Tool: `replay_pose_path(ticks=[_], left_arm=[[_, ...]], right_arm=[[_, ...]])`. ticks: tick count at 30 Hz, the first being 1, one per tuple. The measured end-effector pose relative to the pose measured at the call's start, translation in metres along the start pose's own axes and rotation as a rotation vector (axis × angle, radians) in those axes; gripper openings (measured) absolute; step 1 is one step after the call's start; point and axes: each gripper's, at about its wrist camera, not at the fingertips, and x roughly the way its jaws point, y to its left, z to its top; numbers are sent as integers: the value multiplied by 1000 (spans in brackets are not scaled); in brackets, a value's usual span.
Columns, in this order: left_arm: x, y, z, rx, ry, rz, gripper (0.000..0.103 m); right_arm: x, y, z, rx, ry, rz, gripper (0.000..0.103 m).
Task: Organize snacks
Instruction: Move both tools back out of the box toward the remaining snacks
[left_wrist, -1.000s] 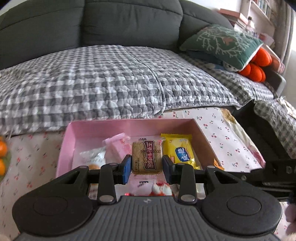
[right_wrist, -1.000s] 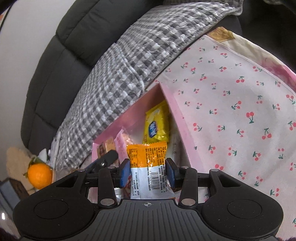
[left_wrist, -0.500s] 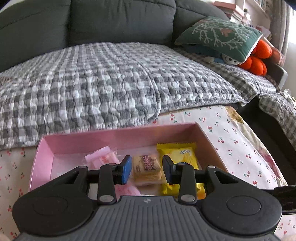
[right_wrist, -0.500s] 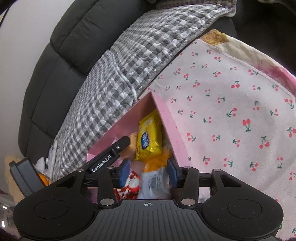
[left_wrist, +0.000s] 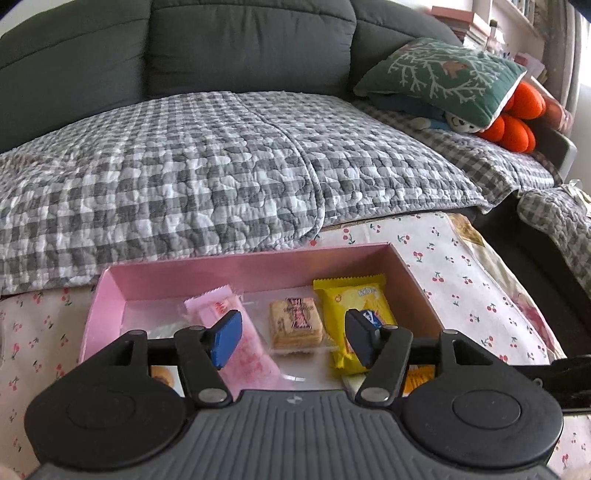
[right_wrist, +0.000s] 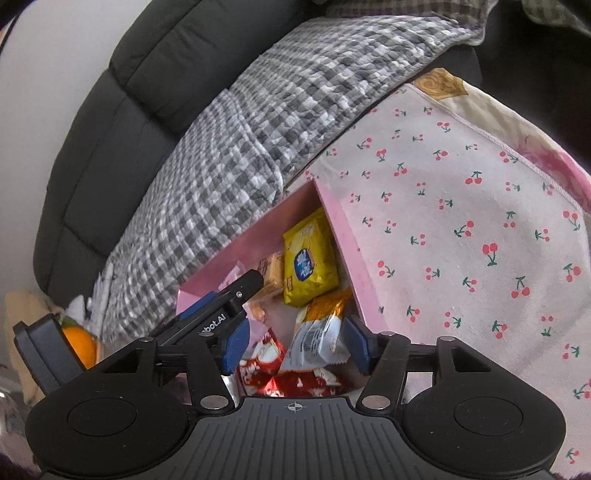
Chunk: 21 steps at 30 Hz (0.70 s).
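1. My left gripper (left_wrist: 293, 338) hangs over the pink box (left_wrist: 110, 291), jaws apart with nothing pinched; they have just been opening. The biscuit pack (left_wrist: 295, 326) lies flat on the box floor below them, between the pink wafer pack (left_wrist: 240, 343) and the yellow pack (left_wrist: 356, 314).
2. My right gripper (right_wrist: 295, 345) is over the near right corner of the same box. Its jaws have just been opening too, and the orange-and-silver packet (right_wrist: 319, 328) sits between the pads, propped on the red-and-white packs (right_wrist: 266, 363). The right pad looks close to its edge; I can't tell if it touches.
3. To finish this release well, I'd say: open fully, then lift straight back, so neither pad drags a wrapper out.
4. Mind the left gripper's finger crossing just left of my right one; leave one at a time.
5. Against a second ago: both packs were clamped and held up; now both lie in the box.
6. The box sits on the cherry-print cloth (right_wrist: 461, 221), by the checked quilt (left_wrist: 221, 166).
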Motion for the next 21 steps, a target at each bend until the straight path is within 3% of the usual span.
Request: replay_pose_path(ticks=[17, 21], left_arm=[[-60, 16, -22, -53, 0, 64, 80], [-76, 17, -33, -60, 6, 75, 84]], right_arm=[[-25, 21, -22, -160, 49, -36, 65], [-33, 27, -29, -201, 48, -37, 75]])
